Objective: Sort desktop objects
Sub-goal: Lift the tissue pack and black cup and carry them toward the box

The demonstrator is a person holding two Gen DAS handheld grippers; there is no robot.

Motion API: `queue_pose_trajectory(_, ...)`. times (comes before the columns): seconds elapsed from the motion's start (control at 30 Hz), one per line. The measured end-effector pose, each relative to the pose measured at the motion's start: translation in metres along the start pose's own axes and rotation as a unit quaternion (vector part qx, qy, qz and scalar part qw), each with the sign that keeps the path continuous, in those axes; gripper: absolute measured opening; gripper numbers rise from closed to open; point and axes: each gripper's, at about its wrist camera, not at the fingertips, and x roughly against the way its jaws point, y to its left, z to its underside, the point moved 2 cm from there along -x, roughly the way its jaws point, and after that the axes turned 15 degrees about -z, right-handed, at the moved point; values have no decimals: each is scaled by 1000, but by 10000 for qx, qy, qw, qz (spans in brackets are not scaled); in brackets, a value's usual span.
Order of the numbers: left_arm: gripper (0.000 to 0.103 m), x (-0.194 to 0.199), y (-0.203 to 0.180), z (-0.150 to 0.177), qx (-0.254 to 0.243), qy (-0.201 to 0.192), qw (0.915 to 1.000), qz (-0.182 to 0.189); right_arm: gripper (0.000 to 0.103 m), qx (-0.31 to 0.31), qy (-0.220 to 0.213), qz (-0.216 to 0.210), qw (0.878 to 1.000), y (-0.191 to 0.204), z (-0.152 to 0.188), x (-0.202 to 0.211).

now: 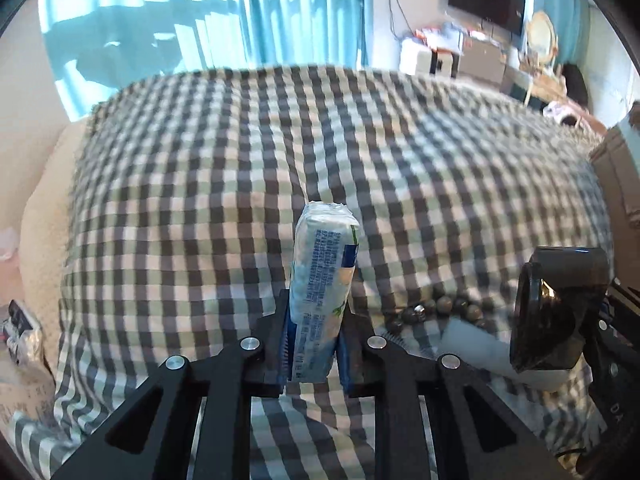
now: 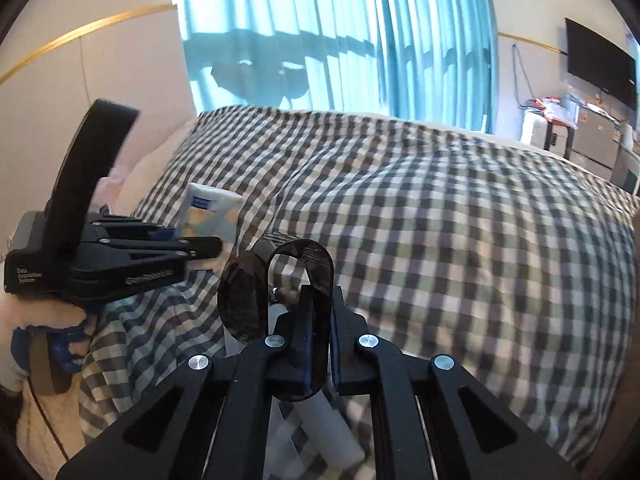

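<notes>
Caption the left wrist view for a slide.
Left gripper clamps a tissue pack upright over the checked bedspread.

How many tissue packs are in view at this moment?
1. The tissue pack stands upright between the jaws of the left gripper, above the checkered blanket; the right wrist view shows the same pack. Others may be hidden behind the grippers.

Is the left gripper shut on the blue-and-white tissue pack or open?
Shut on it: the left gripper pads press both sides of the blue-and-white tissue pack, held above the checked bedspread.
</notes>
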Motion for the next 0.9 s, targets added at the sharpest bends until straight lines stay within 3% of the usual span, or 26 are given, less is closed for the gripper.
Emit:
queue_pose_trajectory(0.1, 19, 18, 30, -10, 188, -211, 9995, 117, 6, 10, -169, 70, 9998, 2, -13, 12)
queue_pose_trajectory(0.3, 19, 44, 54, -23, 482, -529, 9969, 333, 6, 94, -608, 156, 9980, 9, -35, 47)
queue_pose_trajectory(0.37, 19, 52, 50, -40, 521, -638, 9961, 308, 6, 106, -705, 158, 9973, 12, -41, 58)
queue_pose_trajectory(0.9, 19, 165, 45, -53, 835, -1610, 9831, 261, 6, 273, -1583, 332, 9865, 48, -61, 163)
